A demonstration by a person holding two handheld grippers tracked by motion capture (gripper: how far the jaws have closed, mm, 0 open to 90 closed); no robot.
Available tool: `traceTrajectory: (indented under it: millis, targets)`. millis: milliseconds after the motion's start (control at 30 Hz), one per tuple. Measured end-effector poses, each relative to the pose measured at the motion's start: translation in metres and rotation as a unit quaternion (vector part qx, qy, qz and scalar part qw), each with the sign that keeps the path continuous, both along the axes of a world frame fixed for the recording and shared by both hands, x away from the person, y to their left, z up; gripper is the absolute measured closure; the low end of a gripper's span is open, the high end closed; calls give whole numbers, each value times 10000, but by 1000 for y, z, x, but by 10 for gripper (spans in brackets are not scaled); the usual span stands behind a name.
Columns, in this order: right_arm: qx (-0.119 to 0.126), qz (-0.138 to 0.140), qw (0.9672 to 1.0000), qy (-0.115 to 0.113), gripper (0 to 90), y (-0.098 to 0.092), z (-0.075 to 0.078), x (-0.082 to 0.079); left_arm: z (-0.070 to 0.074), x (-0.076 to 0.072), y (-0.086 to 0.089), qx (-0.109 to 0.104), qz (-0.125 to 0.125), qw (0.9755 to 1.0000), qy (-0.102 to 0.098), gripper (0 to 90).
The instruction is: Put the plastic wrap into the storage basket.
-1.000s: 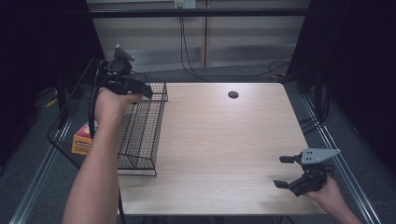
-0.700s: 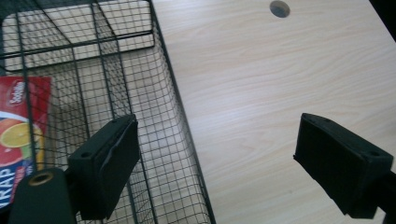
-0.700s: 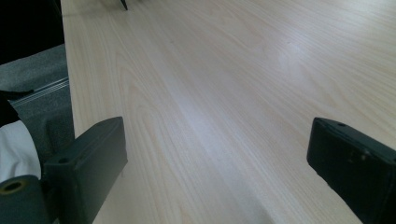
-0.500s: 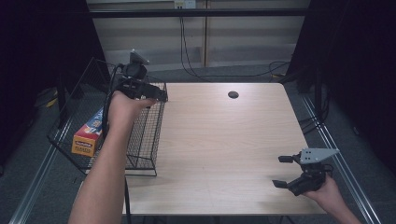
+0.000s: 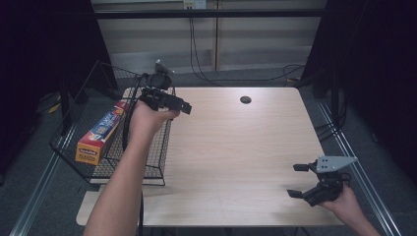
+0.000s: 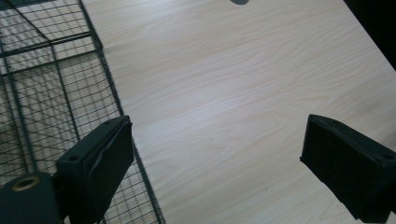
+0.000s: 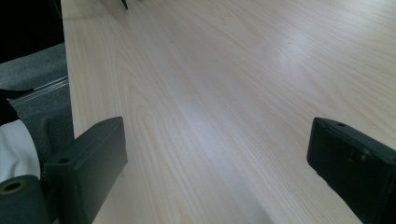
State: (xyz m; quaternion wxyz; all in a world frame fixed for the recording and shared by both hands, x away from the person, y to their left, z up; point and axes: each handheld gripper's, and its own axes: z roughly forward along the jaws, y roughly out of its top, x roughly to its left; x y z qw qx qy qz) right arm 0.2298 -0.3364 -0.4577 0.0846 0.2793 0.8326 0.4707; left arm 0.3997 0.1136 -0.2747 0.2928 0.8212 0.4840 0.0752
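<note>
A long orange and blue box (image 5: 101, 132) lies slanted inside the black wire basket (image 5: 158, 143) at the table's left edge. My left gripper (image 5: 184, 106) hovers over the basket's right rim (image 6: 56, 93), pointing out across the bare tabletop. Its jaws have just been opening and nothing is between them (image 6: 215, 163). My right gripper (image 5: 300, 181) rests low near the table's front right corner. It stands open, with just wood between its fingers (image 7: 215, 163).
The light wooden table (image 5: 236, 147) has a dark round cable hole (image 5: 245, 100) near its far edge, also seen from the left gripper (image 6: 240, 1). Grey floor and metal rails flank the table. Cables hang along the back wall.
My left hand has swung right, from above the basket to its right rim, and sunk a little. More of the box shows in the basket. The right hand has kept still.
</note>
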Motion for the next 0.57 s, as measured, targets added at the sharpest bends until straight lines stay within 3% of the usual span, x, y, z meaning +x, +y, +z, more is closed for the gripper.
traceTrajectory:
  millis: [167, 567]
  targets:
    - [7, -24, 10000, 3, 48, -1, 0, 0, -7, -1, -10, -24, -155, 9999, 24, 86]
    - [6, 12, 10000, 43, 48, -2, -1, 1, -15, -1, -18, -131, -243, 9996, 40, 81]
